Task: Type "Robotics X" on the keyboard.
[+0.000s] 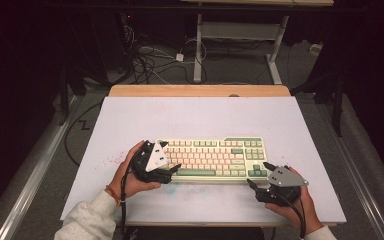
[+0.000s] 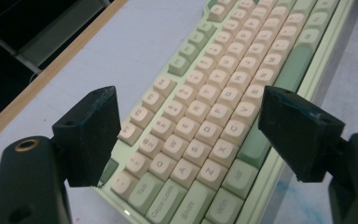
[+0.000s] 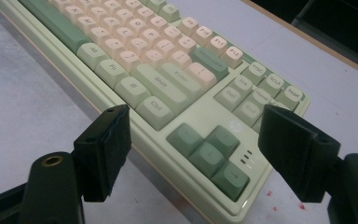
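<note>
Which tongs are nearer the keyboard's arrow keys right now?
Right. The right tongs hover open at the arrow keys corner of the keyboard; the left tongs straddle its opposite end, open.

White bench top (image 1: 200,117), matte. Red speckle stains (image 1: 111,161) near its left edge, more red dots (image 3: 279,205) by near right part; faint blue smear (image 2: 286,189) on surface too. Bare wood strip (image 1: 200,90) along far edge of bench. Beyond bench, on grey floor (image 1: 230,72): cable tangle (image 1: 152,62), white plug block (image 1: 179,57) among cables. White-legged frame of second table (image 1: 240,35) stands behind that. Loose black cable loop (image 1: 75,137) on floor left of bench. Surroundings dark.
</note>
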A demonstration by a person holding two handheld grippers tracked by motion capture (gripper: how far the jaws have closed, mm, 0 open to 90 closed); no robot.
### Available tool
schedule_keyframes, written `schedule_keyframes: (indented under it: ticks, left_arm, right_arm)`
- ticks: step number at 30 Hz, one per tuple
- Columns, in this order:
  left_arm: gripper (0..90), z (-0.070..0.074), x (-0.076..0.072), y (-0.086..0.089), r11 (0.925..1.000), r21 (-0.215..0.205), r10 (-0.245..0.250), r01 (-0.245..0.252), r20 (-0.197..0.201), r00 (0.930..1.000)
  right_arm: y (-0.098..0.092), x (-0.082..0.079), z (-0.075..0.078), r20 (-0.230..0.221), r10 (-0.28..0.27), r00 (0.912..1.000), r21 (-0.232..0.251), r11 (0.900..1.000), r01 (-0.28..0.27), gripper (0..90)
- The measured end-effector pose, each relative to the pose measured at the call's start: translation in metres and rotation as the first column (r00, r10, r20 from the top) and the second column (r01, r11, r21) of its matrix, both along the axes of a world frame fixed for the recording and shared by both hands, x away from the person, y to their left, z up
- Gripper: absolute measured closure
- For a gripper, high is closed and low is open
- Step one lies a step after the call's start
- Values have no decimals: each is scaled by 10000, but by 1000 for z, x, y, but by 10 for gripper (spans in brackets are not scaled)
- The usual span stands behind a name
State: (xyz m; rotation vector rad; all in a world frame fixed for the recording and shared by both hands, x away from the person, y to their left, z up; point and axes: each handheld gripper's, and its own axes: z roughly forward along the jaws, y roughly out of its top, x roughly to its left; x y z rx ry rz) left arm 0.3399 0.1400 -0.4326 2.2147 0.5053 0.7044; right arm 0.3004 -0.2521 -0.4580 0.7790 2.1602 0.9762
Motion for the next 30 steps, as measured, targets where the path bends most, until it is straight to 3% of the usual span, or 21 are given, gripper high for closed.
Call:
schedule_keyframes:
  ticks: [8, 21, 30]
  left_arm:
    - [191, -12, -9, 25, 9982, 70, 595, -596, 85, 9982]
    - [192, -34, -24, 44, 9938, 338, 1077, -1063, -425, 9933]
    - [192, -43, -33, 53, 9916, 475, 1243, -1206, -830, 9888]
  right_arm:
    - [-1, 1, 0, -131, -131, 9998, 74, 9999, 132, 257]
    - [-1, 2, 1, -213, -168, 9996, 140, 9998, 171, 280]
    - [-1, 0, 4, -317, -47, 9995, 219, 9997, 54, 392]
